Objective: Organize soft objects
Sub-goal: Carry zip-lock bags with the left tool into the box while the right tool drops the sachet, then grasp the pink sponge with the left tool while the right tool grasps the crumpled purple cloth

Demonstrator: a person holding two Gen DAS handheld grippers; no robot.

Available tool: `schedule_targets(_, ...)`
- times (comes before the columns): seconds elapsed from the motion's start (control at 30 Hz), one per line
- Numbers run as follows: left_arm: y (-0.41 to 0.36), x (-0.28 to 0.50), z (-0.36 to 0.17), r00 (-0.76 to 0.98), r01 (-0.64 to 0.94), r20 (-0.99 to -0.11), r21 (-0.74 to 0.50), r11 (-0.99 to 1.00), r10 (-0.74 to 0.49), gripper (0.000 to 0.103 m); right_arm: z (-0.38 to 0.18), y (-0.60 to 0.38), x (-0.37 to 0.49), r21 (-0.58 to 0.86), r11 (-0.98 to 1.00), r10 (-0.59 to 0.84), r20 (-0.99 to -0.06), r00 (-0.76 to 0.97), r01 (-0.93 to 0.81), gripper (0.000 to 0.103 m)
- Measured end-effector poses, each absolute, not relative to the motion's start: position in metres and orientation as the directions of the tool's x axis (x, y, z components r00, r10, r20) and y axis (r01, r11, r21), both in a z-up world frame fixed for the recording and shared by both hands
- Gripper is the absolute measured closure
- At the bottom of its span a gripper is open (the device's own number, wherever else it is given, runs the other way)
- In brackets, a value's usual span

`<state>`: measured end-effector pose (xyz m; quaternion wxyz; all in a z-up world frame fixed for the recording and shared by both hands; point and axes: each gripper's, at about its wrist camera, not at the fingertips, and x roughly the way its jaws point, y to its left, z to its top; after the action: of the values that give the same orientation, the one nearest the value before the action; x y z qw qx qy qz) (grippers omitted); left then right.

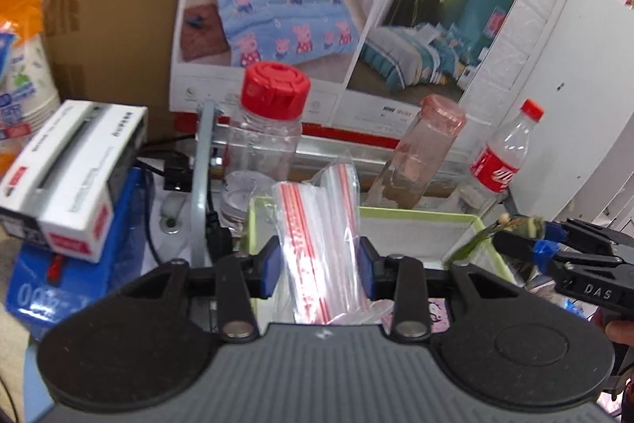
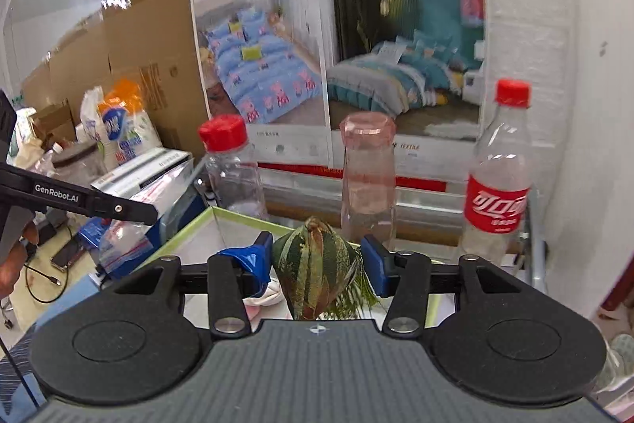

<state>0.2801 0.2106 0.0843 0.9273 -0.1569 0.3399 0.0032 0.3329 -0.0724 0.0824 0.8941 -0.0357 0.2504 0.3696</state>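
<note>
Green tray open-topped straight ahead, far rim walled by red-capped jar, pink bottle and cola bottle with narrow gaps between, white box crowding the left, white wall close on the right

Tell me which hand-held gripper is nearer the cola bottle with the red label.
Right. The right hand-held gripper, shut on a striped green bundle, sits just left of and in front of the cola bottle. The left hand-held gripper, holding zip bags, is farther left.
</note>
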Motion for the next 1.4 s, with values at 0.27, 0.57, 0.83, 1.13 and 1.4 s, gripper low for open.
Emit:
schedule_targets(0.27, 0.208, 0.279, 0.073, 0.772, -0.126, -0.632, -0.254, 0.959, -0.066, 0.037, 0.059, -0.068, 0.346, 0.175, 0.756, 0.620, -0.500, 0.605, -0.630, 0.059)
schedule_targets(0.57, 0.187, 0.222, 0.082, 0.799, -0.164, -0.599, -0.140, 0.976, 0.048, 0.030, 0.058, -0.102, 0.296, 0.207, 0.775, 0.610, -0.496, 0.618, -0.597, 0.054)
schedule_targets(0.83, 0.173, 0.168, 0.078, 0.796, -0.144, -0.604, -0.129, 0.981, 0.037, 0.028, 0.055, -0.146, 0.230, 0.160, 0.850, 0.502, -0.535, 0.680, -0.502, 0.052)
schedule_targets(1.13, 0.203, 0.110, 0.013, 0.700, -0.295, -0.711, -0.200, 0.934, 0.069, 0.025, 0.006, -0.211, 0.141, 0.258, 0.951, 0.287, -0.523, 0.803, -0.172, 0.052)
schedule_targets(1.4, 0.209, 0.093, -0.008, 0.669, -0.342, -0.742, -0.250, 0.906, 0.048, 0.025, -0.044, -0.237, 0.118, 0.373, 0.927, 0.256, -0.565, 0.785, -0.034, 0.051)
